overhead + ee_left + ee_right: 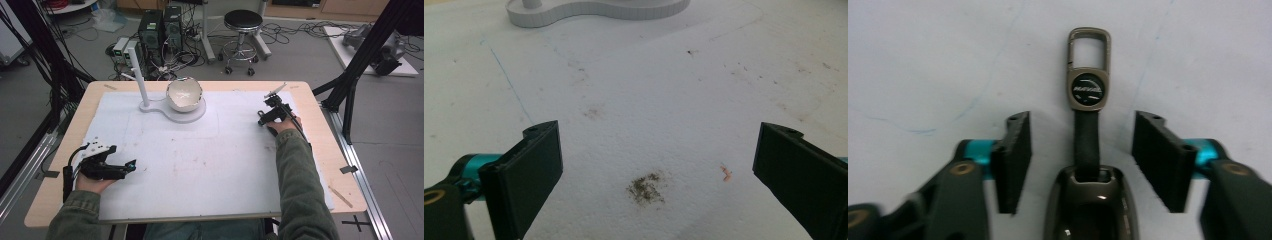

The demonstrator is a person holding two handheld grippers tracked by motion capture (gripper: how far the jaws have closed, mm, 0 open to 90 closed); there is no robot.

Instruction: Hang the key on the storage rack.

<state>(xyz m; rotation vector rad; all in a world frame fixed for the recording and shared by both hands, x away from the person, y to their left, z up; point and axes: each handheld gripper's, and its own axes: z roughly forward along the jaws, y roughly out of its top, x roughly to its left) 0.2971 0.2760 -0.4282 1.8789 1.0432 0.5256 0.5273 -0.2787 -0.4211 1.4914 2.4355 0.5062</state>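
I count two grippers, both mine: my left gripper (131, 164) and my right gripper (268, 106), each with two black jaws standing apart. Between the right one's jaws lies one key fob (1089, 210), with one black strap (1086, 145) and one metal clip (1088, 67) on it. On the one table (310, 95) lies one white mat (200, 160). It carries one white stand (172, 109) with one post (140, 80) and one bowl (184, 94).

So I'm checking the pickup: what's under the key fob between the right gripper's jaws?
The key fob lies flat on the white mat, between the open jaws of the right gripper. Whatever sits directly beneath its body is covered.
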